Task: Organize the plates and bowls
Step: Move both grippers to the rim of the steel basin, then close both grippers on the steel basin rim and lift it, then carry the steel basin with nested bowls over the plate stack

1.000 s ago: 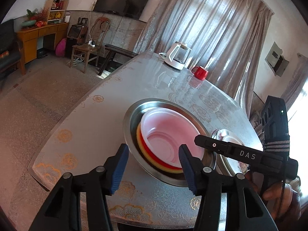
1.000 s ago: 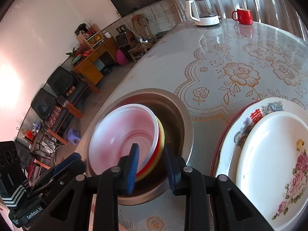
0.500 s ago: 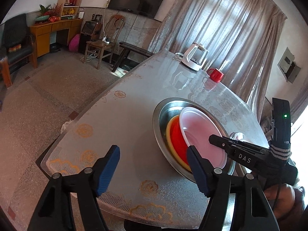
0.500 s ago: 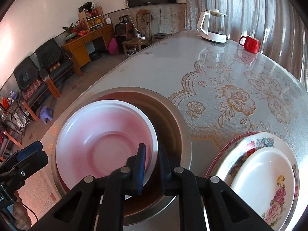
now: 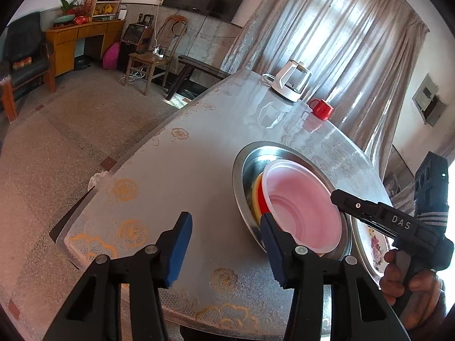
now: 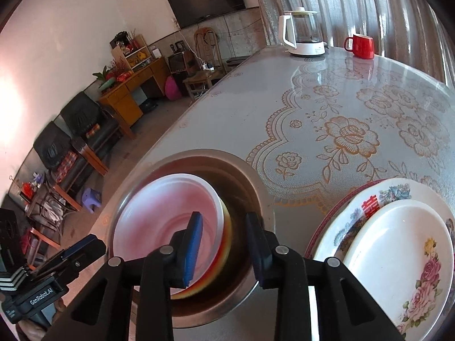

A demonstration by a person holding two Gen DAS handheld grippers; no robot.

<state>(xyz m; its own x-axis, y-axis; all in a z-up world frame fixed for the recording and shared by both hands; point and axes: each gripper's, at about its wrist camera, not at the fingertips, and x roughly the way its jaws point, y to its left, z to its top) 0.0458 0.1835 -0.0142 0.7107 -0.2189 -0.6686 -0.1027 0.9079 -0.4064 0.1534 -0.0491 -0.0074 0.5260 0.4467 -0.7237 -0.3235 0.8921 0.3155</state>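
**Bowls nested in steel basin, both grippers open**

Bowls sit stacked inside the steel basin (image 6: 257,187) at the near end of the table (image 6: 284,85). The pink bowl (image 5: 301,207) is on top, tilted toward the basin's near wall, with a red bowl (image 5: 263,200) and a yellow bowl (image 5: 255,190) showing as thin rims beneath it.

Your right gripper (image 6: 224,244) has its jaws apart, straddling the rim of the stack: the left pad hangs over the pink bowl's inside, the right pad over the basin's hollow. Whether either pad touches the rim you cannot tell; that part of the view is blurred.

Your left gripper (image 5: 224,248) is wide open and holds nothing. Its right finger (image 5: 273,244) overlaps the basin's near edge in the left wrist view; its left finger sits over bare tablecloth.

Plates lie just right of the basin: a small white plate (image 6: 398,258) with pink roses rests on a larger flowered plate (image 6: 398,190), which sits on a red-rimmed plate (image 6: 327,224).

At the far end of the table stand a kettle (image 6: 303,35) and, beside it, a red mug (image 6: 361,46).
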